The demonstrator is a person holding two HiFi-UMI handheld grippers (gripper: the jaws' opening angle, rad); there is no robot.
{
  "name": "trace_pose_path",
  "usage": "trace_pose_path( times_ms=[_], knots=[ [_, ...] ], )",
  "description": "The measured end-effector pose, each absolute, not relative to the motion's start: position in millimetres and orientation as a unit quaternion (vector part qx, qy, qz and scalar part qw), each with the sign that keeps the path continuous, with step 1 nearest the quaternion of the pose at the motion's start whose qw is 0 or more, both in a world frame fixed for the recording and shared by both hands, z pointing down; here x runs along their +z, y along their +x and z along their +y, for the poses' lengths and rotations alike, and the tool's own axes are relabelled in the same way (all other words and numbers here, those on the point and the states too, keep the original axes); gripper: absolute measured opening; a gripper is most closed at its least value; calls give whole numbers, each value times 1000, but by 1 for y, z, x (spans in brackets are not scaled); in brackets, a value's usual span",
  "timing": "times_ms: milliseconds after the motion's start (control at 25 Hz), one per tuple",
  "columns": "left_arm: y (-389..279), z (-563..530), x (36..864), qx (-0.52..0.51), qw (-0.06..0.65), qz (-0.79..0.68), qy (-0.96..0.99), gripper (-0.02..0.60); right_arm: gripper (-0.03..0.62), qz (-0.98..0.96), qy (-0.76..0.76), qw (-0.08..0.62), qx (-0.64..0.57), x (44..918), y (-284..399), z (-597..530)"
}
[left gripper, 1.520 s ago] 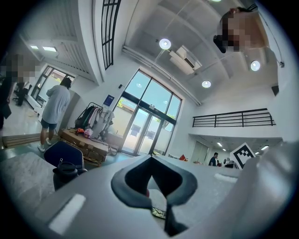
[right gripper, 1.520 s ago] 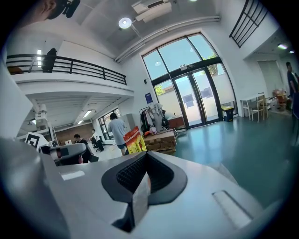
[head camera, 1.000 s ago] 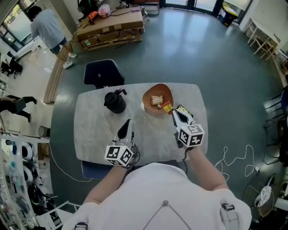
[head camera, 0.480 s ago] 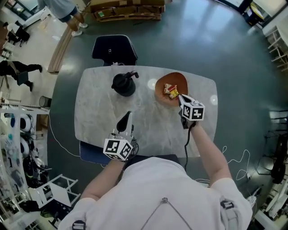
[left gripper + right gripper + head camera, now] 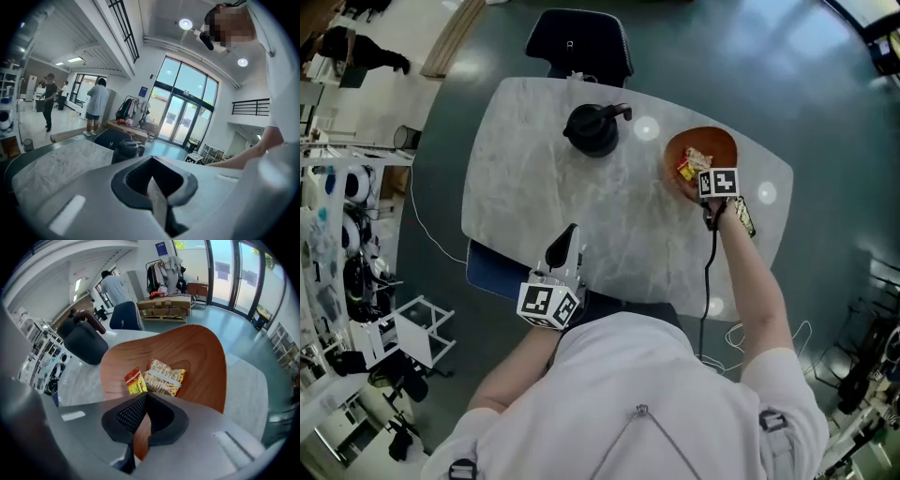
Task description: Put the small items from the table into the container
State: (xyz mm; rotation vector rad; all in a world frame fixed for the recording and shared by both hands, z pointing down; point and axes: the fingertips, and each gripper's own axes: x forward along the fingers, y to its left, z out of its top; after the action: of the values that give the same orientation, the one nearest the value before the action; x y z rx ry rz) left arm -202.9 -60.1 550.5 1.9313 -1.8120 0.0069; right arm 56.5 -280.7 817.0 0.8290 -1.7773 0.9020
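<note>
Right gripper (image 5: 144,397) jaws pinched together on nothing, tip-down over the wooden bowl (image 5: 206,357) at the table's (image 5: 534,197) far right edge, red-yellow sachet (image 5: 135,381) and noodle packet (image 5: 164,377) lying inside; left gripper (image 5: 152,161) likewise closed and empty over the near edge.

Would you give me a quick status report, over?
Left gripper and right gripper shut, empty; right over wooden bowl. Two packets inside. Dark flat item on table beside it. Nothing in the way.

Bright daylight, lamp glare spots on the table (image 5: 534,202), fisheye-bent edges.
</note>
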Motion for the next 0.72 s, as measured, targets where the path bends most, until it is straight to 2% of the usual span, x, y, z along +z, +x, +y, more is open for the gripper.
trace_pose_path(
  times_ms=[160, 280, 400, 520, 600, 640, 680, 720],
  knots=[
    [-207, -52, 558, 1, 252, -671, 698, 3, 35, -711, 332, 533, 317, 829, 62, -282],
    [-206, -50, 560, -2, 252, -670, 699, 3, 122, -710, 333, 538, 309, 833, 63, -283],
    [-202, -49, 557, -5, 249, -666, 703, 3, 140, -712, 348, 526, 309, 825, 67, -284],
    [-198, -51, 554, -7, 243, -662, 709, 3, 140, -726, 392, 477, 301, 798, 74, -293],
    [-195, -52, 547, -11, 235, -657, 716, 3, 117, -751, 429, 413, 285, 761, 77, -296],
    [-194, -53, 542, -13, 229, -654, 721, 3, 90, -767, 444, 374, 273, 737, 76, -295],
    [-192, -54, 538, -14, 222, -651, 725, 3, 33, -783, 455, 334, 260, 712, 75, -291],
    [-191, -54, 533, -16, 214, -649, 730, 3, 14, -798, 463, 296, 248, 685, 73, -286]
  ],
)
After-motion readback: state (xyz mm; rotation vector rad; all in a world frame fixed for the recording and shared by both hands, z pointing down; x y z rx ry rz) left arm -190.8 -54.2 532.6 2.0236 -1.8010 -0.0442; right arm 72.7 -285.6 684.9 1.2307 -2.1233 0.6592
